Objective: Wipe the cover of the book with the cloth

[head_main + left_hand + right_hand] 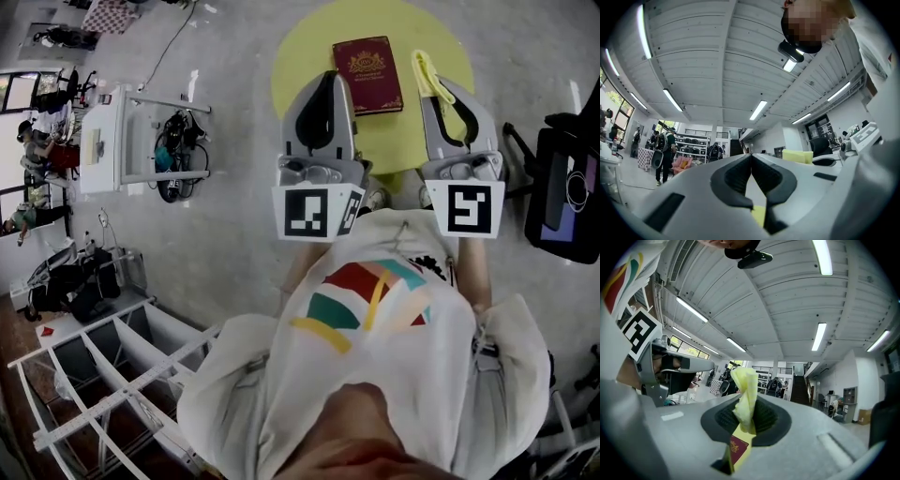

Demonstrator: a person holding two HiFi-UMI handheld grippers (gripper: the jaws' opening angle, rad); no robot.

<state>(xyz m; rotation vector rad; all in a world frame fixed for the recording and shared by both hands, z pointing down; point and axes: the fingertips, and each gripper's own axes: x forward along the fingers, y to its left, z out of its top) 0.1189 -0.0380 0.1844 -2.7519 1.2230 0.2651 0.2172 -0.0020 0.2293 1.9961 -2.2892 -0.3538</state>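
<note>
Two grippers flank the book [367,75] at the desk's [300,66] centre, left gripper [324,77] at nine o'clock with fingers [736,176] clenched empty, right gripper [441,86] at three o'clock grasping the cloth [424,67], seemingly poised to wipe.

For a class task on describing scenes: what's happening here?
A person holds a claw in each hand over a yellow table. The right claw is shut on a yellow cloth; the left claw is shut and empty. A red book lies closed on the table. Both claws seem held above it, so wiping has not begun.
</note>
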